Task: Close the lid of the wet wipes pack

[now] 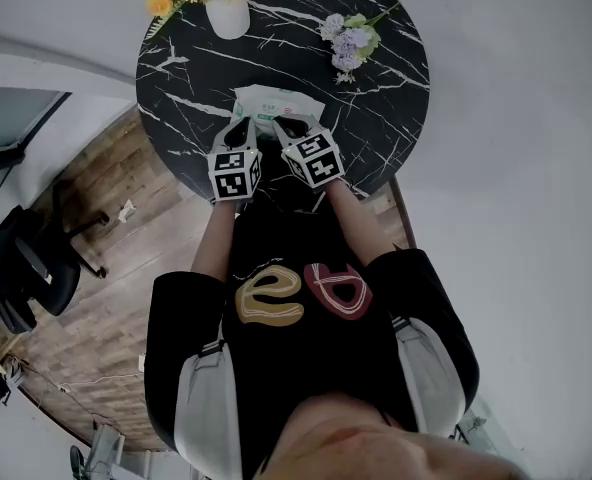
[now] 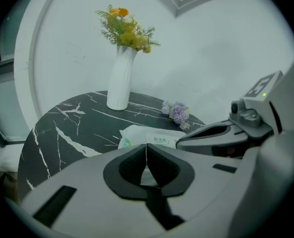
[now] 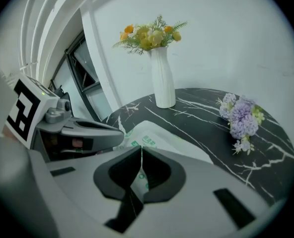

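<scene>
I am looking at the wet wipes pack (image 1: pixel 273 103), which is lying flat on the near half of the round black marble table (image 1: pixel 386 118), white with green print on top; I cannot make out from any view whether its lid is up or down. Both grippers are reaching over its near edge, side by side and close together. The left gripper (image 1: pixel 238 128) is pointing at the pack's left part, and in its own view the two dark pads are pressing tip to tip with nothing caught between them, the pack showing just beyond the tips. The right gripper (image 1: pixel 294 126) is pointing at the pack's right part, and its own view is showing the same thing: jaws fully together and empty, with the pack's printed face lying just past them. Whether either tip is actually touching the pack I cannot tell. Further back on the table, a white vase (image 1: pixel 228 15) with yellow and orange flowers is standing upright near the far left rim, and a small bunch of purple flowers (image 1: pixel 348 44) is lying on its side toward the far right, well apart from the pack. Beyond the table on my left, a wooden floor (image 1: pixel 106 298) and a black office chair (image 1: pixel 26 268) are showing.
</scene>
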